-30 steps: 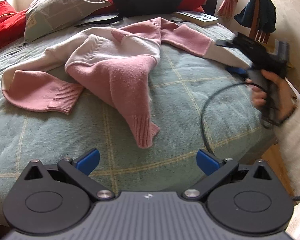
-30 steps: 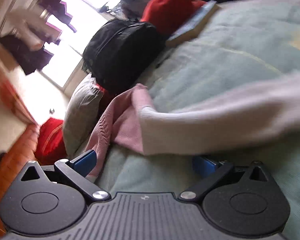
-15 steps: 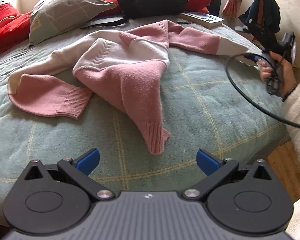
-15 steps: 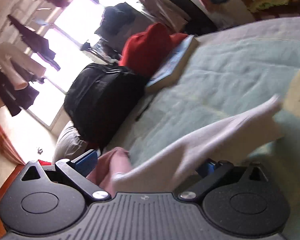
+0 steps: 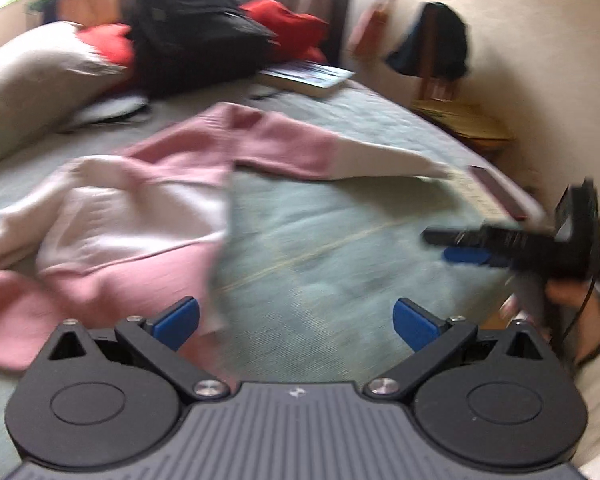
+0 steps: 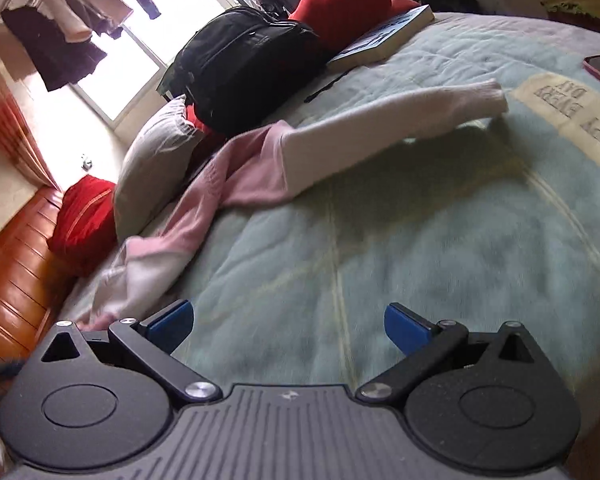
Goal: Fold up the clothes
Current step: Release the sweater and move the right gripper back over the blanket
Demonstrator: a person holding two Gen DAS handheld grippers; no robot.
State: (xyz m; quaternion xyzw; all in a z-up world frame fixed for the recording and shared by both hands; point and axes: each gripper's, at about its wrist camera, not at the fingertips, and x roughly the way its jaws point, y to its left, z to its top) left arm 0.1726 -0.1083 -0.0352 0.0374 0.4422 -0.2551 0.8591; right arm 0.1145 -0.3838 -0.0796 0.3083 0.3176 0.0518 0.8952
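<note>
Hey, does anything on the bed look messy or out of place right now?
Yes. The pink and white sweater lies crumpled and twisted on the bedspread, one sleeve stretched out sideways. Nothing is folded yet.

On the green quilted bed cover (image 6: 440,240) lies 1 pink and white knitted sweater (image 5: 148,200). There are 1 black backpack (image 6: 244,64), 1 grey pillow (image 6: 152,168), 1 paperback book (image 6: 384,38) and 2 red cushions (image 6: 344,4) (image 6: 84,220). 2 black grippers with blue fingertips are visible, the left gripper (image 5: 296,320) and the right gripper (image 6: 286,322).
</note>
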